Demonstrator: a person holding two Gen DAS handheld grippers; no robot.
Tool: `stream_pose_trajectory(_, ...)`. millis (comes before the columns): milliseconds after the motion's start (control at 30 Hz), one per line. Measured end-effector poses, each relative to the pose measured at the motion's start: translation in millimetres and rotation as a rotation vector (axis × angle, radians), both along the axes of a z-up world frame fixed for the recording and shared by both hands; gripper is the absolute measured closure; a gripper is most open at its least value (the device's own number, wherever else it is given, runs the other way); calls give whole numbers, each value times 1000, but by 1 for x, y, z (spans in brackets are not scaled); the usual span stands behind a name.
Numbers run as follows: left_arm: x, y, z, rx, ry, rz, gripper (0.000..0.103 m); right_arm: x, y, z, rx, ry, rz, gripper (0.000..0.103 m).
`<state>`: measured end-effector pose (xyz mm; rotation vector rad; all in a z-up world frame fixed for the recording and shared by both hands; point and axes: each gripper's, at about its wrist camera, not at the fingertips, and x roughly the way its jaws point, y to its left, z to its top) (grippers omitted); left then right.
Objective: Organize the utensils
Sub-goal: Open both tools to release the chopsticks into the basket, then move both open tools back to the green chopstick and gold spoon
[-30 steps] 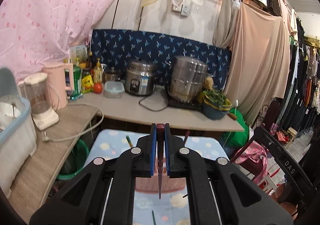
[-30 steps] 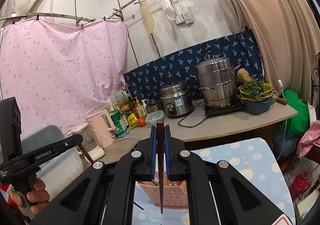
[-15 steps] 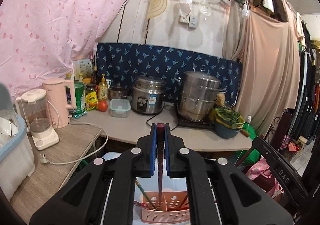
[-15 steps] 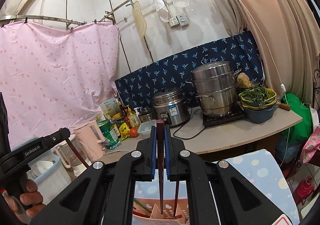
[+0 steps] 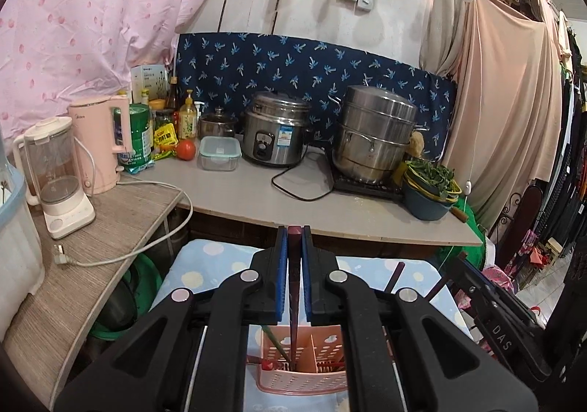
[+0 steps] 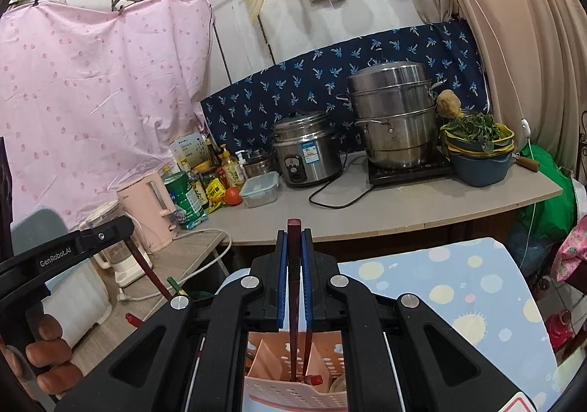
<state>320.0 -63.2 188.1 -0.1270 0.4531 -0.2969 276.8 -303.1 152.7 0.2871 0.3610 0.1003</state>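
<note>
Pink plastic holder [image 5: 301,371] sits near us on the dotted cloth [image 5: 205,265], and both our grippers hang right over it. Our left gripper [image 5: 294,276] pinches one dark red chopstick [image 5: 293,302], tip down inside a compartment; our right gripper [image 6: 293,276] clamps another chopstick [image 6: 293,302], its tip low in the holder too. Several sticks stand inside already, so we judge the sorting well under way: releasing these two is left, and whether more lie loose we cannot tell.
</note>
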Motion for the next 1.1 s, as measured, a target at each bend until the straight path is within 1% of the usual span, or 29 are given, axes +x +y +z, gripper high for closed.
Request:
stream_pose_trajectory(233,-3,-7,-13,12,21,-17,96,-2,7,-14,-21,33,10,96)
stream_pose_trajectory(267,-5,-8,-14,21,18,-10,94,-4,6,-16,-19,28,7,95)
stream_pose_trajectory(300,-7,-8,-14,30,15,-6,93,-5,6,-16,-18,30,7,91)
stream_pose_trajectory(333,-8,-9,-15,36,12,-4,85,-6,5,-17,-16,31,7,89)
stream_pose_trajectory(367,-10,-8,-15,38,8,0,75,-8,5,-17,-13,32,8,87)
stream_pose_trajectory(433,-13,-7,-14,42,-6,13,63,-11,4,-16,-12,28,4,83)
stream_pose_trajectory(667,-20,-7,-13,50,-11,16,62,-24,3,-10,-6,10,3,76)
stream_pose_trajectory(800,-29,-6,-16,65,-12,19,60,-33,5,-8,-14,7,5,75)
stream_pose_trajectory(833,-32,-6,-18,72,-12,23,58,-36,6,-9,-14,9,7,75)
stream_pose_trajectory(867,-35,-7,-19,79,-13,26,54,-39,6,-9,-10,11,11,75)
stream_pose_trajectory(933,-41,-7,-21,98,-18,34,50,-44,7,-11,-4,18,17,73)
stream_pose_trajectory(1033,-52,-8,-25,126,-20,44,46,-56,11,-15,-14,24,17,70)
stream_pose_trajectory(1100,-59,-7,-28,134,-14,42,45,-65,15,-18,-28,31,18,66)
